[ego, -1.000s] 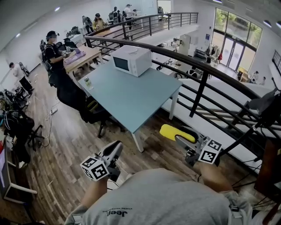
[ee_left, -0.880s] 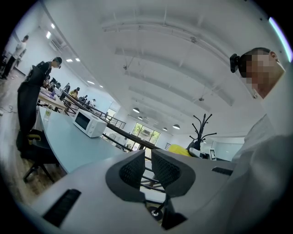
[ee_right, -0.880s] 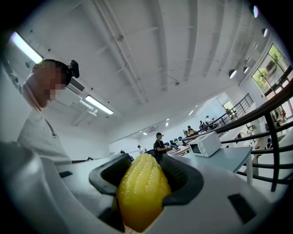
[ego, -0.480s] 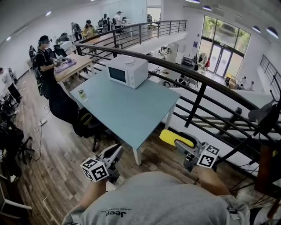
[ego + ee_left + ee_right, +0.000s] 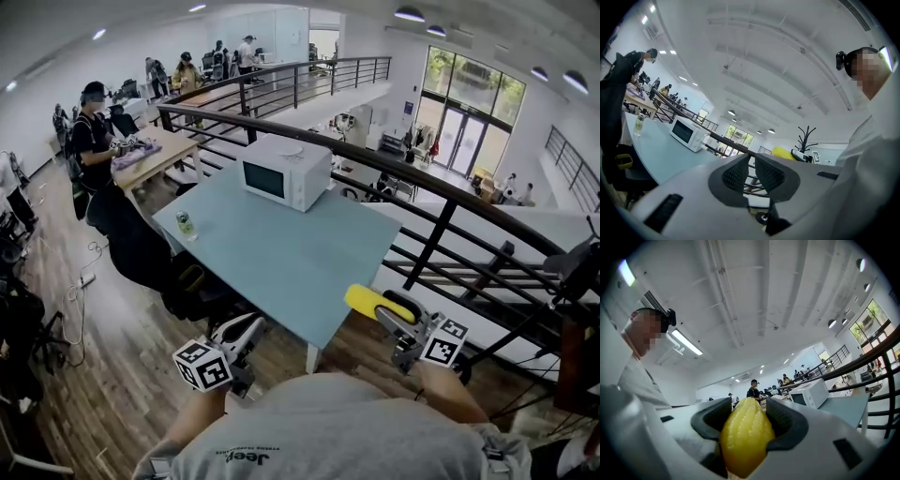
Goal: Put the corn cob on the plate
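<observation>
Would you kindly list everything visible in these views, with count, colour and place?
corn cob: one, yellow, between the jaws of the right gripper
table: one, pale blue, straight ahead in the head view
microwave: one, white, on the table's far end
bottle: one, small, at the table's left edge
railing: one, dark, beyond the table
plate: none in view
left gripper: one, grey, shut, empty
right gripper: one, grey, shut on the corn cob

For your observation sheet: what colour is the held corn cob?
The corn cob is yellow; best in right gripper view.
</observation>
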A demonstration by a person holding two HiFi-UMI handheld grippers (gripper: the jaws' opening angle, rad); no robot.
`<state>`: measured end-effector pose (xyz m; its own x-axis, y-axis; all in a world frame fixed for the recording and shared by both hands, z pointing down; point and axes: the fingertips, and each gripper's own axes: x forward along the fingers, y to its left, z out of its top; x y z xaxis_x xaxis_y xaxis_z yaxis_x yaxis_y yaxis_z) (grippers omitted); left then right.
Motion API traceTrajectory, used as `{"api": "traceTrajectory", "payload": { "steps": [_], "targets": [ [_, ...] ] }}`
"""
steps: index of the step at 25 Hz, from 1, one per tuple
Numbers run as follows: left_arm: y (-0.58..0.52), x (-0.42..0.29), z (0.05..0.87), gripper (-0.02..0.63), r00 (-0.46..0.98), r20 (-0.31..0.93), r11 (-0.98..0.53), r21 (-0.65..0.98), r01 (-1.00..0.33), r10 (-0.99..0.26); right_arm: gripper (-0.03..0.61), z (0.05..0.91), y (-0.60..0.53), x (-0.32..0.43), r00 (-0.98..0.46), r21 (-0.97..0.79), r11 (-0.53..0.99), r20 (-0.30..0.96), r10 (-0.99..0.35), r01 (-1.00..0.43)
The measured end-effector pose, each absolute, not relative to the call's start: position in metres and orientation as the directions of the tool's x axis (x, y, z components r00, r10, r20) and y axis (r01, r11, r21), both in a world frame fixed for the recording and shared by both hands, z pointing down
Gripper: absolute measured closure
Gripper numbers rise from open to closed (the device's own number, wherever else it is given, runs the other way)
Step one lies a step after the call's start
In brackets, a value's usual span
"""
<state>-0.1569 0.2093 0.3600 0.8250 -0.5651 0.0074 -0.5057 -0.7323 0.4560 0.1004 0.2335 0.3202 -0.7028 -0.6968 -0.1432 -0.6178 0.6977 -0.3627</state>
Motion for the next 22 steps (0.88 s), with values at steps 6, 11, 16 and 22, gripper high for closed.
{"api": "traceTrajectory", "payload": {
  "steps": [6,11,16,22],
  "targets": [
    [0.179,-0.191,0.369,0.555,0.823,-0.008,-0.725,0.478,-0.496,-0.569,0.341,0.323,0.201,0.063,-0.715,-0.353,0.703,-0.12,-0.689,-0.618],
    [0.161,-0.212,0.38,0.555,0.805,-0.004,-0.7,0.497,-0.513,-0.593,0.341,0.325,0.176,0.041,-0.738,-0.347,0.719,-0.101,-0.667,-0.602],
    [0.146,-0.218,0.383,0.555,0.783,0.001,-0.676,0.503,-0.538,-0.622,0.34,0.325,0.153,0.036,-0.762,-0.343,0.741,-0.098,-0.64,-0.578],
    [0.123,-0.191,0.389,0.555,0.76,0.028,-0.651,0.497,-0.574,-0.649,0.341,0.336,0.122,0.061,-0.788,-0.367,0.763,-0.115,-0.604,-0.532]
  ]
}}
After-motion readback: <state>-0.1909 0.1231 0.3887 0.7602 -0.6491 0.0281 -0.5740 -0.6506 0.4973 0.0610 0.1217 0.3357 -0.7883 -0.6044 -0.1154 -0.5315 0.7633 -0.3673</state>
